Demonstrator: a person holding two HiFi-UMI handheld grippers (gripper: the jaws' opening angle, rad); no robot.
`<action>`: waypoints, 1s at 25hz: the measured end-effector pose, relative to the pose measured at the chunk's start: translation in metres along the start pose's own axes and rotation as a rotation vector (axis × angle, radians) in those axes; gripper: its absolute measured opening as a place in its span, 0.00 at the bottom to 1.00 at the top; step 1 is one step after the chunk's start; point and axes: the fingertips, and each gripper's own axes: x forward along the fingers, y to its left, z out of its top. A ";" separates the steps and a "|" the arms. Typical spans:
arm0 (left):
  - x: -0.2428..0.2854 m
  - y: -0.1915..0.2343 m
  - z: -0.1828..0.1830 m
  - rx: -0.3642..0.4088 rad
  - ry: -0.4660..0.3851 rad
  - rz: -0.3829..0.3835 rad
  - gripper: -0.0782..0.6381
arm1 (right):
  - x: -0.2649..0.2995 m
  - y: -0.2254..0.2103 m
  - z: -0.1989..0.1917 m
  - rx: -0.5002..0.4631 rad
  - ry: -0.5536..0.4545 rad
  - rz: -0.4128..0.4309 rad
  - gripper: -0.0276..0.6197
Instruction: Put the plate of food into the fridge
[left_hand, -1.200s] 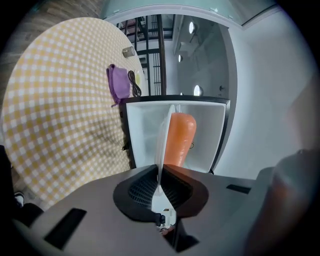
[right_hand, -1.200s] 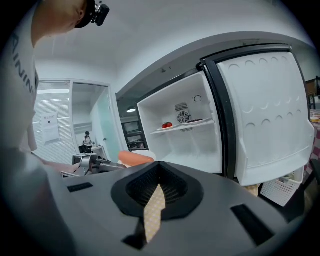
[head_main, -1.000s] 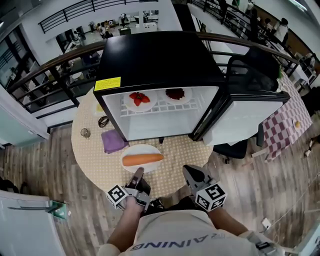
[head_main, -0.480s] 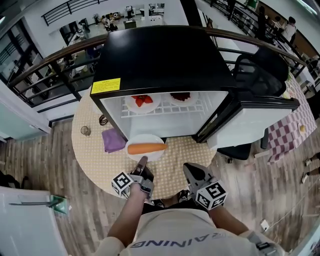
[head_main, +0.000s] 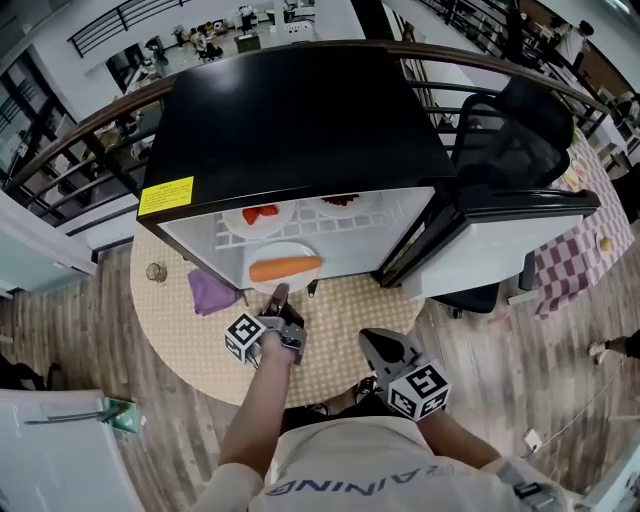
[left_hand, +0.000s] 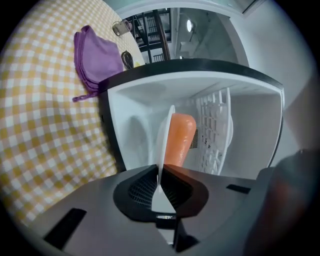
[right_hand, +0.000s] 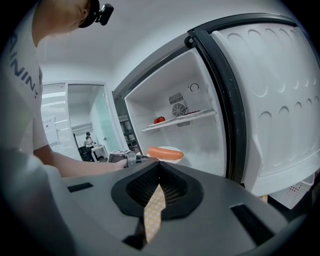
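We hold the plate (head_main: 268, 284) by its near rim in the left gripper (head_main: 279, 292), whose jaws are pinched almost together on that thin white edge. In the left gripper view the rim runs straight out from between them, with a long orange piece of food (left_hand: 179, 140) lying on the plate. The plate sits at the mouth of the fridge (head_main: 300, 120), toward the left side of the opening. Its far part is past the fridge's front edge and under the wire shelf (head_main: 335, 222). We cannot tell whether it rests on the fridge floor or hangs just above it. On the shelf above it stand two small plates, one with red fruit (head_main: 260, 213) and one with something dark (head_main: 340, 200), both well back from the shelf's front edge. Below the shelf the white interior beyond the plate is open, with the fridge's left wall close beside the plate and more room to its right. The fridge door (head_main: 500, 245) swings wide open to the right of the fridge. The right gripper (head_main: 372, 338) hangs in front of the fridge, over the checked table (head_main: 340, 320) and apart from the plate, its jaws closed together with nothing between them. A purple cloth (head_main: 210, 292) lies on the table just left of the fridge's front corner. A black chair (head_main: 505, 140) stands behind the open door.
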 end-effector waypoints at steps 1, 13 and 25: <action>0.007 0.001 0.002 -0.006 -0.007 0.004 0.15 | 0.000 -0.001 -0.001 0.003 0.003 0.001 0.07; 0.066 0.010 0.019 -0.086 -0.064 0.073 0.15 | 0.004 -0.011 -0.003 0.007 0.021 0.011 0.07; 0.089 0.007 0.023 0.002 -0.029 0.128 0.17 | 0.006 -0.005 -0.003 -0.001 0.020 0.011 0.07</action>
